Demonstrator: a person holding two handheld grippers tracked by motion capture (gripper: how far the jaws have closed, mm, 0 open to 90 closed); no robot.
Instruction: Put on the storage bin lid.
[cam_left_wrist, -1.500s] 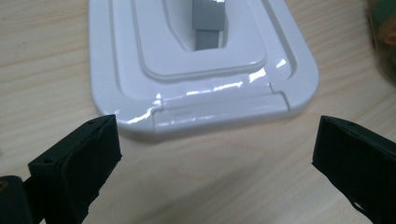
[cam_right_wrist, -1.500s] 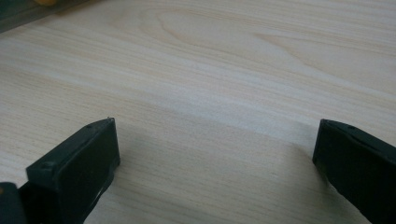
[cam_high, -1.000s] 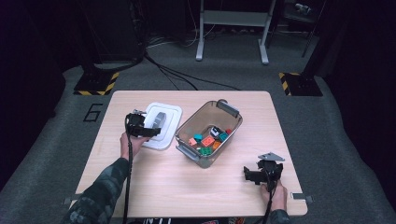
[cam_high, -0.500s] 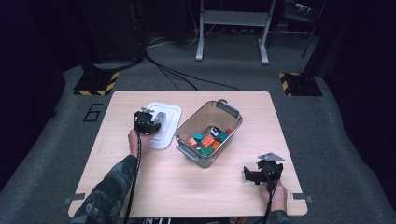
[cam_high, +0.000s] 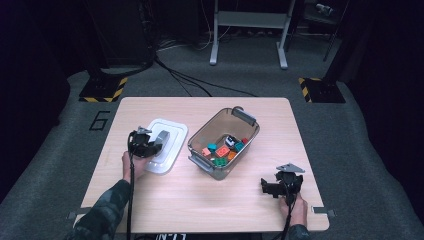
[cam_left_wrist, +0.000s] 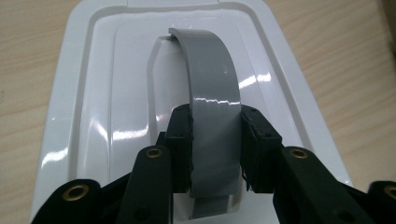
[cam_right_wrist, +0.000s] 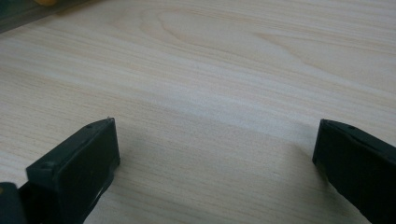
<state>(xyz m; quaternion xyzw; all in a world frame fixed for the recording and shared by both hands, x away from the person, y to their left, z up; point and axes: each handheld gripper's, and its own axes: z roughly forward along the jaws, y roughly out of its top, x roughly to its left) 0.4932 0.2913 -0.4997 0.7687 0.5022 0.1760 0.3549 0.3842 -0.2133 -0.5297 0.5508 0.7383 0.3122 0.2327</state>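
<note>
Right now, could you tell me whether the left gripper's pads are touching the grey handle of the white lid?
Touching. In the left gripper view, the left gripper has both pads pressed against the edges of the grey handle of the white lid, no gap either side.

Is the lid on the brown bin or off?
Off. The white plastic lid lies flat on the table beside the open brown translucent bin, left tongs clamped on its grey handle.
</note>
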